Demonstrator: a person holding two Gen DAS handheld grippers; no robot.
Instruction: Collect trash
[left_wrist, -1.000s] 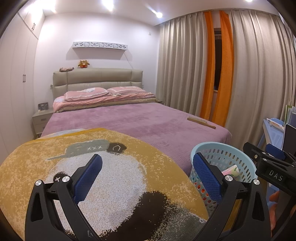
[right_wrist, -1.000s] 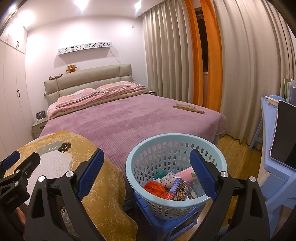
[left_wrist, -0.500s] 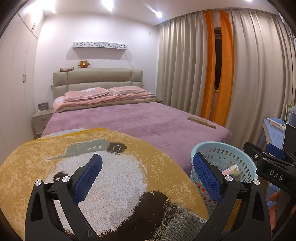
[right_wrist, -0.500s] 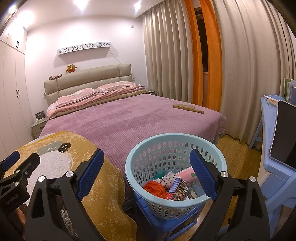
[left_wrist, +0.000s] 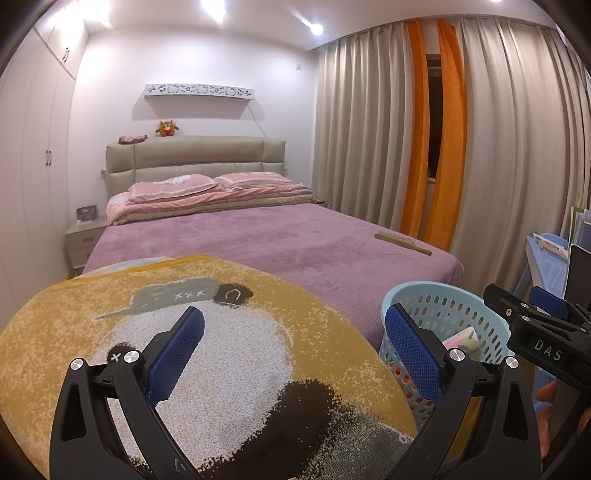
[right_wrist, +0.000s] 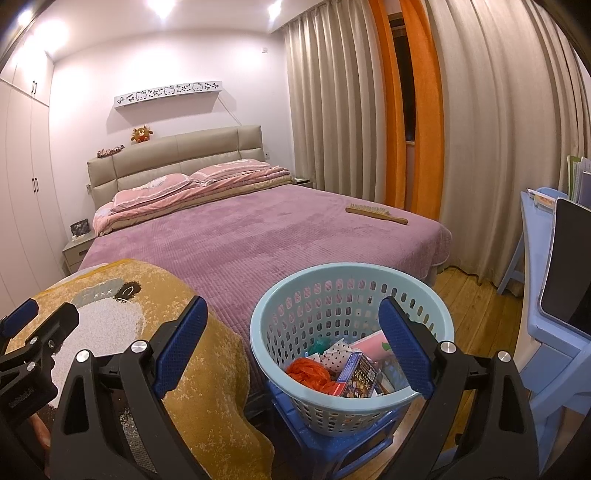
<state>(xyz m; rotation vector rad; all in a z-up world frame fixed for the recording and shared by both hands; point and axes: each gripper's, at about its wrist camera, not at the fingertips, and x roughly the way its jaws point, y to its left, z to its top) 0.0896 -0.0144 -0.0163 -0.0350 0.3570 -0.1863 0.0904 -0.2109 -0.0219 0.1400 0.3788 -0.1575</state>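
Observation:
A light blue perforated basket (right_wrist: 280, 314) stands on a blue stool (right_wrist: 291, 410) at the foot of the bed. It holds trash: an orange crumpled bag (right_wrist: 308, 371), a dark printed box (right_wrist: 358, 374), spotted paper and a pink sheet. My right gripper (right_wrist: 291, 350) is open and empty, just in front of the basket. My left gripper (left_wrist: 295, 350) is open and empty above a yellow panda rug (left_wrist: 221, 369). The basket (left_wrist: 450, 306) shows at the right in the left wrist view.
A purple bed (right_wrist: 258, 236) fills the middle, with a wooden brush (right_wrist: 376, 214) near its far right corner. A blue desk (right_wrist: 554, 332) with a dark screen stands at right. Curtains (right_wrist: 480, 129) hang behind; wood floor (right_wrist: 476, 295) lies between bed and desk.

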